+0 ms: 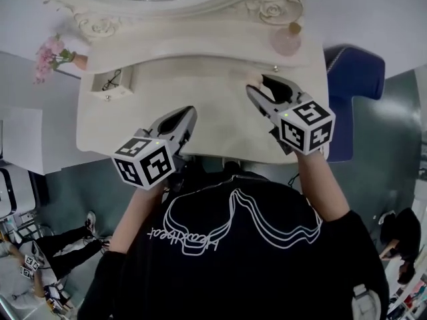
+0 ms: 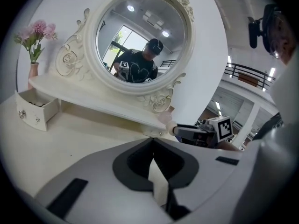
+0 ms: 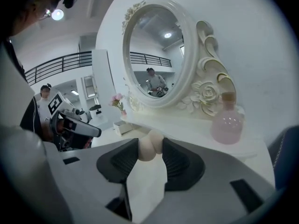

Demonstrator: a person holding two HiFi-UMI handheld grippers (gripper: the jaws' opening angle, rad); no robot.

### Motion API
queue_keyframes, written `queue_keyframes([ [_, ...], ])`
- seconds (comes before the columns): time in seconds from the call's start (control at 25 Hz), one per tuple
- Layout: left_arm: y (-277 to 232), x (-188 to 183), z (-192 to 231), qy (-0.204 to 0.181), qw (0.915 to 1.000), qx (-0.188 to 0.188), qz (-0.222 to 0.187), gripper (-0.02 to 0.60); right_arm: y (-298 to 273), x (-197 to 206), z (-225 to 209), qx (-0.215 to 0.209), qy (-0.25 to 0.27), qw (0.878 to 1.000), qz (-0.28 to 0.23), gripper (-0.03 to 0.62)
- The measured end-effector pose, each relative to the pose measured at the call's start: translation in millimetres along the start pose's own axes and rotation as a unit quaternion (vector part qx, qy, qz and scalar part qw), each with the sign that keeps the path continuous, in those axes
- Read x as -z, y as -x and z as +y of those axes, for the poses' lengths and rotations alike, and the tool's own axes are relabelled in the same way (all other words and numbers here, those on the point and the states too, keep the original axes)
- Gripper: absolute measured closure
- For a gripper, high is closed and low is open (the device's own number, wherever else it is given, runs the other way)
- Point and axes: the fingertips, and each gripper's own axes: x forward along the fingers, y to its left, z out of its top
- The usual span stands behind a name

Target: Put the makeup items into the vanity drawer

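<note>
R tongs (image 3: pixel 150 146) part-open, pinching 1 beige makeup sponge (image 3: pixel 148 149) at the tips, held clear above the desk (image 1: pixel 220 122) toward 1 o'clock, prob. so it can travel over to the drawer (image 1: pixel 105 96), which stands open at 10 o'clock. L tongs (image 1: pixel 189 114) fully closed w/ nothing in them, low at 7 o'clock, likely just kept out of the way. Count: 1 sponge, 1 open drawer, 1 pink bottle (image 1: pixel 287 40) at 1 o'clock, 1 mirror (image 2: pixel 142 36), 2 tongs. Dark bit inside drawer, too small to ID.
</note>
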Motion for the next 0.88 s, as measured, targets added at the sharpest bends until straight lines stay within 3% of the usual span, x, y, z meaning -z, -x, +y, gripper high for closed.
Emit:
queue_keyframes([
  [0.32, 42, -24, 36, 0.000, 0.9998, -0.009, -0.018, 0.575, -35, -39, 56, -0.033, 0.015, 0.999, -0.012, 0.429],
  [0.88, 122, -61, 144, 0.002, 0.9990, -0.032, -0.033, 0.575, -135, -90, 155, -0.068, 0.037, 0.997, -0.002, 0.425],
])
